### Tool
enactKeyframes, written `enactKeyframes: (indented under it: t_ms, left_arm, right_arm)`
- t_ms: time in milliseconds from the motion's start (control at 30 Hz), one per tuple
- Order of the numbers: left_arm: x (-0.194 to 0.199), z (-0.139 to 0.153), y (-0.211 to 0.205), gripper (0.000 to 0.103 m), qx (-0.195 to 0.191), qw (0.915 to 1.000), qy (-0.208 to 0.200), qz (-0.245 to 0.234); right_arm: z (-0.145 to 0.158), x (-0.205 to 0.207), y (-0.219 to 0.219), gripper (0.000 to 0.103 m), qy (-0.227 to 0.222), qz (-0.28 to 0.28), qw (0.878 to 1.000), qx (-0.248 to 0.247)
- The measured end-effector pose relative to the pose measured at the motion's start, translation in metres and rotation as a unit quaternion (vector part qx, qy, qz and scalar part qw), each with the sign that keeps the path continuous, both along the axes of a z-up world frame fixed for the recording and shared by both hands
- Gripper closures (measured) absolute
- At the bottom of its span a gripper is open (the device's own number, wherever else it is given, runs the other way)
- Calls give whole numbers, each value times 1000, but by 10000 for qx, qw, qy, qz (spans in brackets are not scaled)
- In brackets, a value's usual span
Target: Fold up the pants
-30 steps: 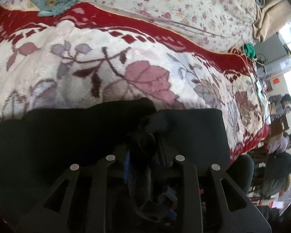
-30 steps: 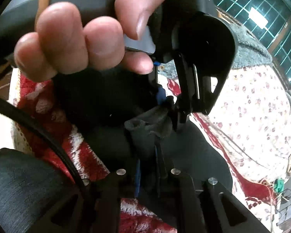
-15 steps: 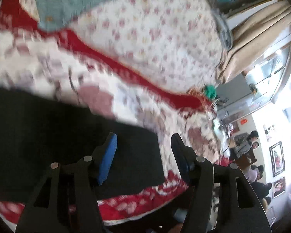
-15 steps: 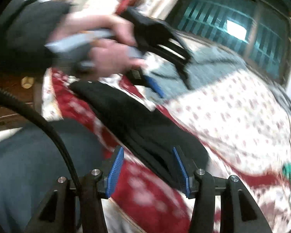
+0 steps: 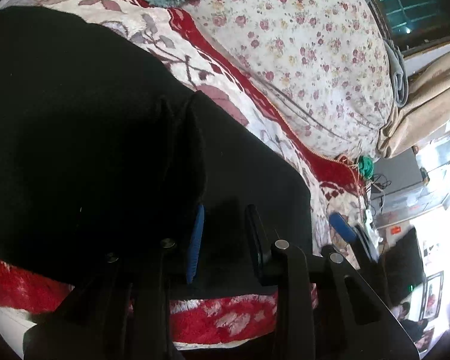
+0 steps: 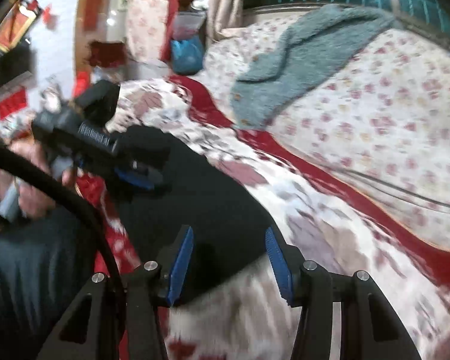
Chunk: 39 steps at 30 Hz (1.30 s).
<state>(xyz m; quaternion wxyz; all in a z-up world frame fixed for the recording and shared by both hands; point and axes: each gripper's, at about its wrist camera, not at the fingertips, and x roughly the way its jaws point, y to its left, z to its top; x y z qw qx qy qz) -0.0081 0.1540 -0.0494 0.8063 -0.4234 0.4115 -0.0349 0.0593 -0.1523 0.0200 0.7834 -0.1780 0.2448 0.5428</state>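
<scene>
The black pants (image 5: 105,150) lie folded flat on the red and cream flowered blanket (image 5: 231,324) at the bed's near edge; they also show in the right wrist view (image 6: 213,198). My left gripper (image 5: 225,240) is open and empty, hovering just above the pants' right part. My right gripper (image 6: 228,258) is open and empty above the pants' near end. The right gripper's blue pad shows in the left wrist view (image 5: 342,228), and the left gripper in the right wrist view (image 6: 135,174).
A teal fleece garment (image 6: 300,54) lies on the pink-flowered quilt (image 5: 315,60) farther back. A cable (image 6: 60,192) crosses the right wrist view. The person's dark-clothed leg (image 6: 30,270) is at the bed's edge. A window and curtain (image 5: 429,96) stand beyond the bed.
Both grippers were shut on the pants' cloth a second ago. They have opened, let the pants go and drawn apart; the pants now lie flat.
</scene>
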Motion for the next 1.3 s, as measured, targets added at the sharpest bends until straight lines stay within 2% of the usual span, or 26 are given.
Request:
enactKeyframes:
  t_ms: [67,133,233,367,500,567,600,633,667,767,867,933,967,1033,1133,1200,1233,1300]
  left_arm:
    - [-1,-4,5,76,-135,9999,-19,34]
    - [-3,-7,9,76,-264,9996,-35,59]
    - [-5,-10,13,76,-414,9991,-69,99]
    - [-6,-10,14,76,-426,9990,-84,118]
    - [-7,-10,14,76,-464,9988,-99,154]
    - [-8,-10,15,76,-502,9985,-109,173]
    - [-9,-11,15,76,-521,9984,-116,167]
    - [-9,-11,16,76,-523,9984,-119,168]
    - [-11,-12,18,76,-564,9982,-134,173]
    - [-16,-13,22,75,-662,9974,-206,202]
    - [-38,-2,32,68,-611,9961,-498,405]
    - [-68,8,46,55,-688,9902,-968,736]
    - [-86,12,57,53,-667,9863,-1152,978]
    - [-123,15,82,38,-607,9773,-1342,1520]
    - [-184,10,128,30,-618,9535,-1502,2539]
    - [-212,-3,159,27,-798,9360,-1492,3088]
    - [-219,-12,168,26,-952,9292,-1450,3263]
    - [-221,-26,181,26,-1231,9227,-1384,3381]
  right_arm:
    - [-14,16,16,55,404,266,9988,-52]
    - [-46,23,33,54,803,410,9947,-493]
    - [-47,29,27,54,1020,443,9934,-265]
    - [-35,18,29,55,735,396,9957,-407]
    - [-9,17,18,54,512,112,9986,42]
    - [-18,18,28,54,543,149,9983,-180]
    - [-35,19,39,52,619,152,9960,-623]
    - [-47,17,44,49,560,116,9949,-835]
    - [-47,13,38,49,380,68,9981,-485]
    - [-45,13,30,49,470,16,9985,-297]
    - [-47,8,25,49,337,-45,9991,-249]
    - [-48,6,25,49,224,-78,9994,-253]
    - [-49,6,26,49,196,-80,9994,-257]
    - [-52,6,27,49,165,-89,9995,-258]
    - [-53,8,27,49,189,-82,9995,-239]
    - [-53,8,27,49,201,-81,9995,-234]
    - [-53,8,27,49,210,-79,9995,-230]
    - [-54,9,27,49,217,-78,9995,-230]
